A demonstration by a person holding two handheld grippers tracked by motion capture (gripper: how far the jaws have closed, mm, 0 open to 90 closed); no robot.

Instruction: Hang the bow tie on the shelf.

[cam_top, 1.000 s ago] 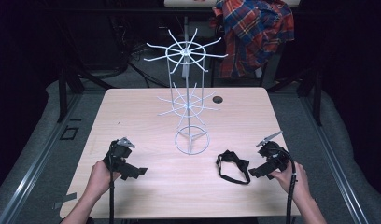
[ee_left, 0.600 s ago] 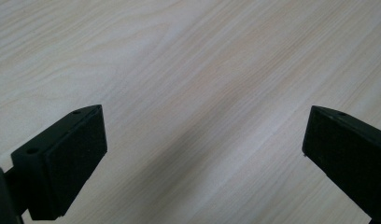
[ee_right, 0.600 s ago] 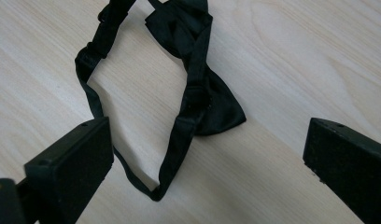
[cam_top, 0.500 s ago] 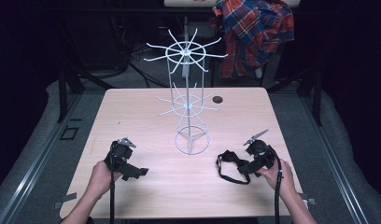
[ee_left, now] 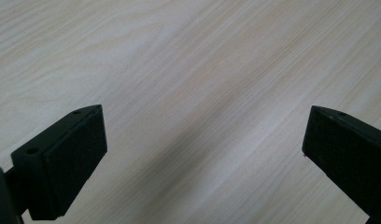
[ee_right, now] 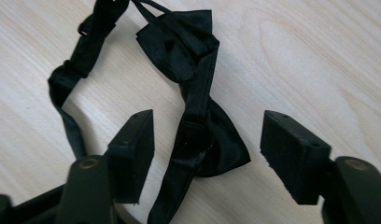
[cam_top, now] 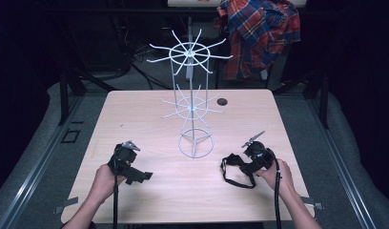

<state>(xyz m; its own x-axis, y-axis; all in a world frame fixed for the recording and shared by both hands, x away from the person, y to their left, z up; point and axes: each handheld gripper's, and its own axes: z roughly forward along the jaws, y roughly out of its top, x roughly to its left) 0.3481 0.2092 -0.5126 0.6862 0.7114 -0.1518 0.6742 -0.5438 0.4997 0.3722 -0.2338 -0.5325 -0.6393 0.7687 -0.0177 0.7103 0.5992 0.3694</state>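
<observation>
A black bow tie point(ee_right: 198, 107) with its strap point(cam_top: 230, 171) lies on the wooden table at the front right. My right gripper point(ee_right: 207, 140) is open and low over it, with the tie's knot between the two jaws; I cannot tell whether they touch it. In the high view that gripper point(cam_top: 245, 164) sits at the tie's right end. My left gripper point(ee_left: 205, 140) is open over bare wood, held at the front left of the table point(cam_top: 135, 169). A white wire display rack point(cam_top: 193, 95) with radiating hooks stands upright in the table's middle.
The rack's ring base point(cam_top: 196, 144) rests between the two grippers. A small dark hole point(cam_top: 222, 101) marks the tabletop near the far edge. A plaid shirt point(cam_top: 259, 33) hangs behind the table. Grey floor padding and metal rails flank the table point(cam_top: 145, 114).
My right gripper has slid leftward across the table onto the bow tie and now straddles it. The left gripper has barely moved.
</observation>
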